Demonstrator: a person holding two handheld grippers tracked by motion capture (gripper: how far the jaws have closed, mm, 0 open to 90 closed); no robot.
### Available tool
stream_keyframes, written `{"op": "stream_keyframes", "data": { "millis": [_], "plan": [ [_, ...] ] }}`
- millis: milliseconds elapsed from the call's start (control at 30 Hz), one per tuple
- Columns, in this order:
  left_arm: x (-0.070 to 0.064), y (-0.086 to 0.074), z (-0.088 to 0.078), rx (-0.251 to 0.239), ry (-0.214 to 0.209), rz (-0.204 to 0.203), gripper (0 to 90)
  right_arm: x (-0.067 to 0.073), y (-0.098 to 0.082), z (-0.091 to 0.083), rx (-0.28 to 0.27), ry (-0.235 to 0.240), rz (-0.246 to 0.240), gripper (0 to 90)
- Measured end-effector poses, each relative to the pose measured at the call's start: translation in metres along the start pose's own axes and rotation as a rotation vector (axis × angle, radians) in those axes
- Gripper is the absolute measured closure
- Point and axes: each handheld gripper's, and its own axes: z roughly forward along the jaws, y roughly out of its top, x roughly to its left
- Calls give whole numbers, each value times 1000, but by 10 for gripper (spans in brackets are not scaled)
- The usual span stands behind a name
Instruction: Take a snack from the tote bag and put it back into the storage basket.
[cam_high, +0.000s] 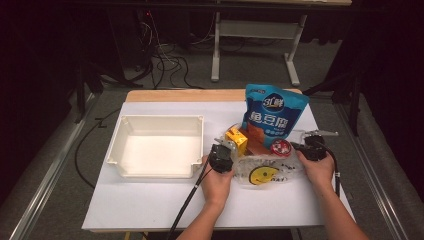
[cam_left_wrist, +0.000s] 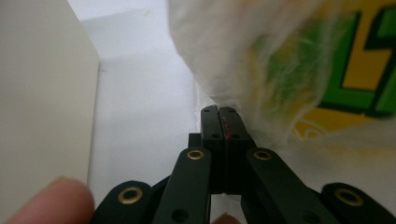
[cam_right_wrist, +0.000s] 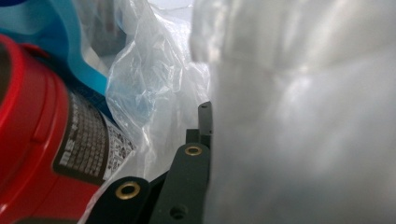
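**Both grippers on the plastic bag**

We see the left gripper (cam_left_wrist: 218, 112) clenched on the clear plastic bag (cam_high: 262, 172) at its left edge, the right gripper (cam_high: 314, 149) clenched at its right. Behind stand a red can (cam_high: 281, 147), blue snack pouch (cam_high: 272, 115) and white bin (cam_high: 157, 145).

bin (cam_high: 159, 146) left | plastic bag (cam_high: 262, 172) right of bin, near edge | pouch (cam_high: 274, 112) behind bag | can (cam_high: 281, 147) between

It looked like a lab or recording studio rather than a home: a white-covered tabletop (cam_high: 150, 200) stood on grey carpet amid black curtains, loose cables (cam_high: 165, 62) and a bare metal-legged workbench frame (cam_high: 250, 30) behind.
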Motion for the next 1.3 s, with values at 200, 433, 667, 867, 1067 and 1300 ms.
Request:
{"op": "stream_keyframes", "data": {
  "millis": [200,433,667,867,1067,1300],
  "plan": [
    [2,-4,-7,0,-57,-14,829,2,-1,-4,-16,14,14,664],
    [14,-10,-37,-58,-187,-58,645,5,-11,-40,-160,-2,71,464],
    [28,-15,-81,-192,-290,-97,610,17,-28,-71,-195,-41,38,385],
    [48,-22,-109,-277,-329,-131,545,43,-35,-105,-262,-84,-33,353],
    [48,-22,-115,-319,-384,-143,424,63,-36,-125,-353,-56,-27,376],
    [31,-16,-82,-222,-376,-144,568,79,-39,-83,-254,59,-72,427]
  ]
}}
